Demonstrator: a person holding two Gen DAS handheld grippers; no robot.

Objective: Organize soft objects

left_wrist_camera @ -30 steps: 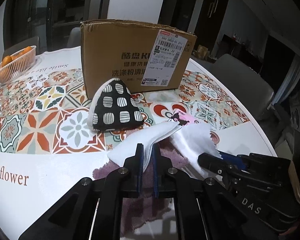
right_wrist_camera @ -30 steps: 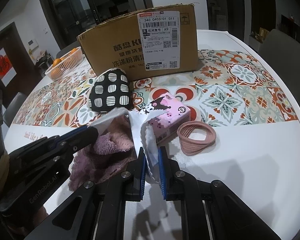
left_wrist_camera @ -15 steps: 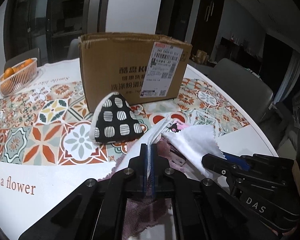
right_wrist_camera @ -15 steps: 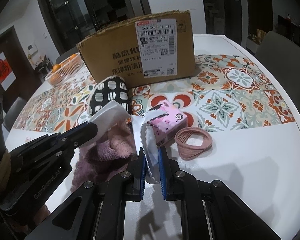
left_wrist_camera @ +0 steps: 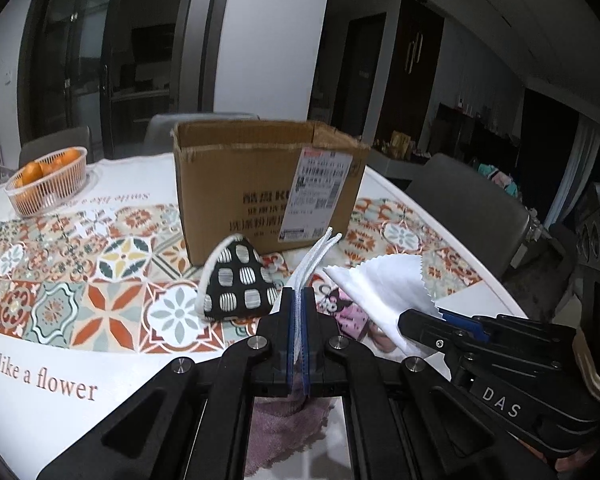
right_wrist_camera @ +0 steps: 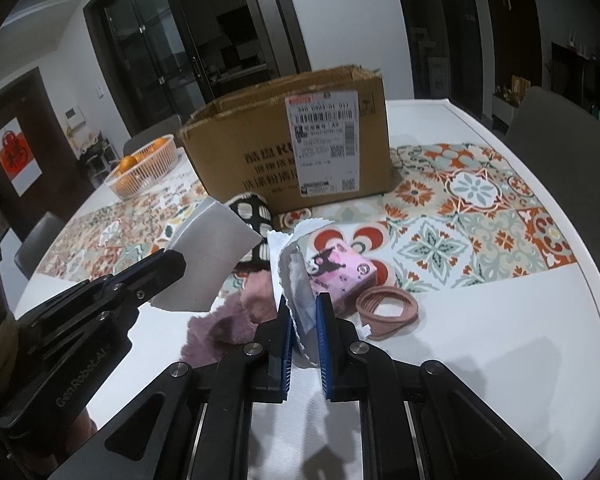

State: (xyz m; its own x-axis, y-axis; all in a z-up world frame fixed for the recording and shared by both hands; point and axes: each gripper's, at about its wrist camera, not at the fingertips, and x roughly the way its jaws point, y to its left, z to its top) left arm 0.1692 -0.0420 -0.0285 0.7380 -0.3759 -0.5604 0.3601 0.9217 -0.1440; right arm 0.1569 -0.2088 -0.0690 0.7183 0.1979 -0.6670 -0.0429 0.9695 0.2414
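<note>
The worktop (left_wrist_camera: 60, 360), with its tiled cloth, fills the lower half of both views. A cardboard box (left_wrist_camera: 260, 184) stands at the centre, open at the top, probably the place where the soft things should go. A basket (left_wrist_camera: 46, 184) of oranges sits at the upper left, apart from the work. In front of the box lie a dotted pouch (left_wrist_camera: 238, 284), a pink tissue pack (right_wrist_camera: 340, 272), a purple towel (right_wrist_camera: 228, 320) and a ring of hair bands (right_wrist_camera: 386, 308) at the lower right. The white cloth (left_wrist_camera: 384, 292) is above these things, stretched between two grips, I think so that it can be folded or carried without dragging. The left gripper (left_wrist_camera: 299, 320) has its jaws pressed together on one edge, and the right gripper (right_wrist_camera: 302, 320) pinches the opposite edge.
</note>
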